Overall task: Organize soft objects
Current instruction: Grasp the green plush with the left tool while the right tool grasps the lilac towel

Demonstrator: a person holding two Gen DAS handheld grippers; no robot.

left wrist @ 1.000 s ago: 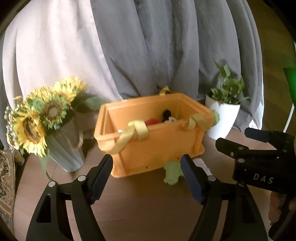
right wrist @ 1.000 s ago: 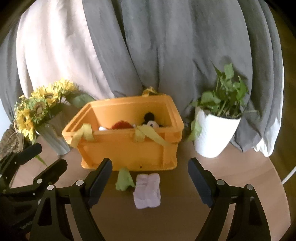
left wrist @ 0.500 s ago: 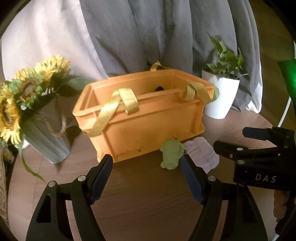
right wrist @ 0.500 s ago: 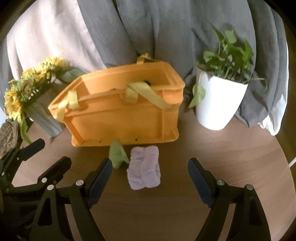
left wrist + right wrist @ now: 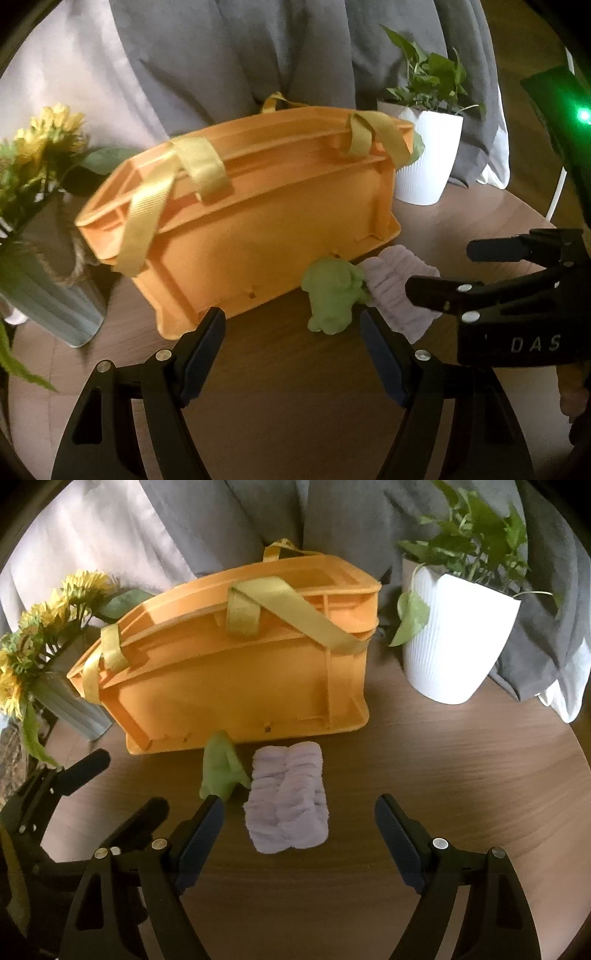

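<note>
An orange plastic bin [image 5: 258,229] [image 5: 236,686] with yellow ribbon handles stands on the round wooden table. In front of it lie a small green plush toy [image 5: 332,295] [image 5: 219,771] and a folded lilac fluffy cloth [image 5: 399,284] [image 5: 288,801], side by side. My left gripper [image 5: 291,343] hovers open just short of the green toy, nothing between its fingers. My right gripper [image 5: 299,830] is open too, its fingers straddling the near end of the lilac cloth without touching it. In the left wrist view the right gripper [image 5: 513,284] shows from the side. The bin's inside is hidden from here.
A white ribbed pot with a green plant [image 5: 458,642] [image 5: 424,155] stands right of the bin. A grey vase of sunflowers [image 5: 40,229] [image 5: 48,664] stands to its left. Grey and white curtains hang behind. The table edge curves at the right.
Both grippers have come down and closer to the table; the bin's contents have dropped out of sight behind its rim. The toy and cloth now sit nearer the fingertips. Jaw widths are unchanged.
</note>
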